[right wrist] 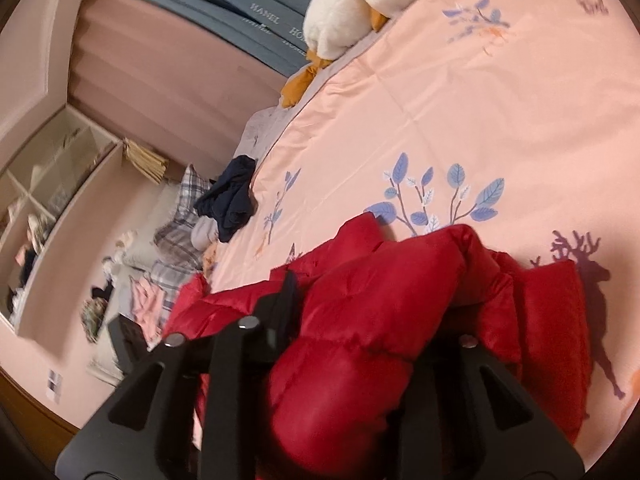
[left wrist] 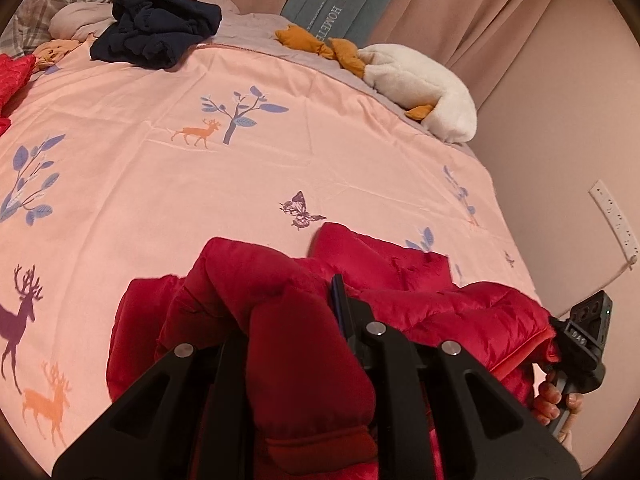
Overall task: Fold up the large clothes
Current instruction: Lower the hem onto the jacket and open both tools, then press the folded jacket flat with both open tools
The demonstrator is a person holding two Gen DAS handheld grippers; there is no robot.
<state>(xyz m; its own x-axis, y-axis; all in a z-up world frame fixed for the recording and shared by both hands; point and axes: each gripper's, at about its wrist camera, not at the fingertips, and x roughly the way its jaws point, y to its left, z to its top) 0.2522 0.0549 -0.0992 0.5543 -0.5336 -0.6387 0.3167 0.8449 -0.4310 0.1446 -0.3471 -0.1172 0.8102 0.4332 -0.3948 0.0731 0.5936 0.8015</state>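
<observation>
A red puffer jacket (left wrist: 400,280) lies bunched at the near edge of the pink bed cover (left wrist: 160,184). My left gripper (left wrist: 296,312) is shut on a thick fold of the jacket; the fabric bulges between its fingers and hides the left fingertip. My right gripper (right wrist: 372,292) is shut on another padded fold of the same jacket (right wrist: 360,320), lifted off the cover (right wrist: 480,120). The right gripper's body and the hand holding it show at the right edge of the left wrist view (left wrist: 580,344).
A dark navy garment (left wrist: 156,36) lies at the far side of the bed, with a white and orange plush toy (left wrist: 424,84) by the curtain. Another red piece (left wrist: 12,80) shows at the left edge. Plaid pillows (right wrist: 180,216) and shelves (right wrist: 48,184) stand beyond.
</observation>
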